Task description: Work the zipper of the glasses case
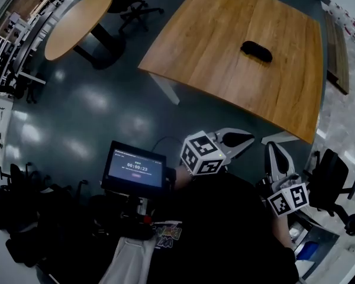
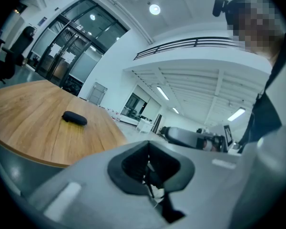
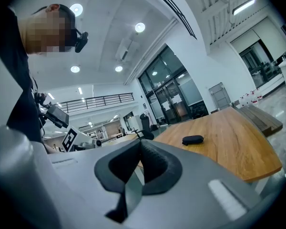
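The black glasses case [image 1: 256, 50] lies closed on the large wooden table [image 1: 225, 70], well away from both grippers. It also shows in the left gripper view as a small dark glasses case [image 2: 74, 118] and in the right gripper view as the same glasses case [image 3: 192, 140]. My left gripper [image 1: 248, 138] and right gripper [image 1: 273, 145] are held close to the body, off the table, above the floor. In their own views the left gripper [image 2: 149, 165] and the right gripper [image 3: 139, 162] are both shut with nothing between the pads.
A small screen [image 1: 134, 167] on a stand is at my left front. A round wooden table [image 1: 77, 22] and office chairs [image 1: 133, 5] stand far left. Another office chair [image 1: 334, 179] is at my right, and a bench [image 1: 337, 52] lies beyond the large table.
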### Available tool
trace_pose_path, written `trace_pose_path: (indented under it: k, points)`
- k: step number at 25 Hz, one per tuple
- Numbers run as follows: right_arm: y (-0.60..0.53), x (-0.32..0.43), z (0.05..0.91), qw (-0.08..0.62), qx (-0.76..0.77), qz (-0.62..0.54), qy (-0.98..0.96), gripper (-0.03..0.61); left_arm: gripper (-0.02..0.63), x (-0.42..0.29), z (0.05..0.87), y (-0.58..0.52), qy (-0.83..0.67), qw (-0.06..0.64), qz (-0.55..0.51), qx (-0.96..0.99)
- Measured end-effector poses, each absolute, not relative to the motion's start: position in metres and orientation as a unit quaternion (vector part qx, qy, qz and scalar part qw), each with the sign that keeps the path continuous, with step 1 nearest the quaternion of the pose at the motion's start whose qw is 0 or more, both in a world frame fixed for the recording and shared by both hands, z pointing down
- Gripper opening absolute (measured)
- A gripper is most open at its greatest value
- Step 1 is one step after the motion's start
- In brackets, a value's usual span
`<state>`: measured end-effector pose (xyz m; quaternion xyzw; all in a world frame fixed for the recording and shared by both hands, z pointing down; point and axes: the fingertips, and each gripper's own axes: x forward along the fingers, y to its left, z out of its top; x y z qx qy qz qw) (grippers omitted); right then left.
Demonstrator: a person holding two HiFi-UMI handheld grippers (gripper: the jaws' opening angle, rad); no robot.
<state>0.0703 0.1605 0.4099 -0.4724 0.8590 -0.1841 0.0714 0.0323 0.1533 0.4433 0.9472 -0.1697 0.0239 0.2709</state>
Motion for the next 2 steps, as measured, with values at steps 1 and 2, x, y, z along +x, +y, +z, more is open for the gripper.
trace_pose_path:
  k: [1, 2]
  points:
    - [0.1584, 0.0672, 0.4089, 0.071, -0.473, -0.184, 0.859, 0.005, -0.002, 0.0294, 0.4421, 0.1511, -0.169, 0.271, 0.024, 0.947]
    - [0.1562, 0.0641, 0.4079, 0.071, -0.473, -0.183, 0.859, 0.005, -0.002, 0.0265, 0.4411, 0.1489, -0.168, 0.270, 0.024, 0.948]
